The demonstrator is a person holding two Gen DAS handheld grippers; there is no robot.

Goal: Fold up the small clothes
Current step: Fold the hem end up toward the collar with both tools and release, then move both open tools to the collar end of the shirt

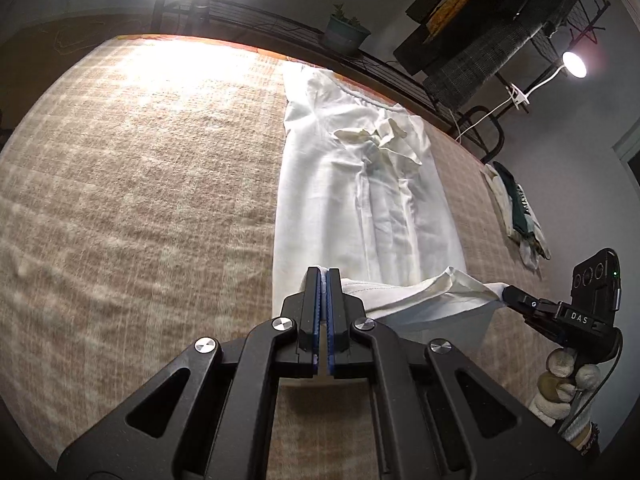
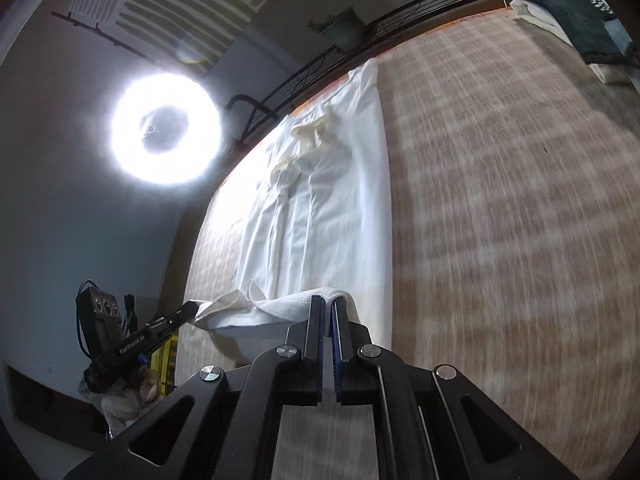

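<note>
A white garment [image 1: 360, 184] lies lengthwise on the beige checked cloth surface [image 1: 140, 200], its sides folded inward and a cream bow near the collar. My left gripper [image 1: 324, 276] is shut on the near hem at its left corner. My right gripper [image 1: 505, 295] is shut on the hem's right corner, held by a gloved hand. The hem hangs lifted between them. In the right wrist view the right gripper [image 2: 327, 305] pinches the hem of the white garment [image 2: 320, 208], and the left gripper [image 2: 192, 307] holds the other corner.
A stack of folded clothes [image 1: 520, 216] lies at the right edge, also in the right wrist view [image 2: 576, 20]. A black metal rail [image 1: 280, 28] with a potted plant [image 1: 344, 32] runs along the far edge. A ring light [image 2: 166, 132] and clip lamp [image 1: 574, 64] shine.
</note>
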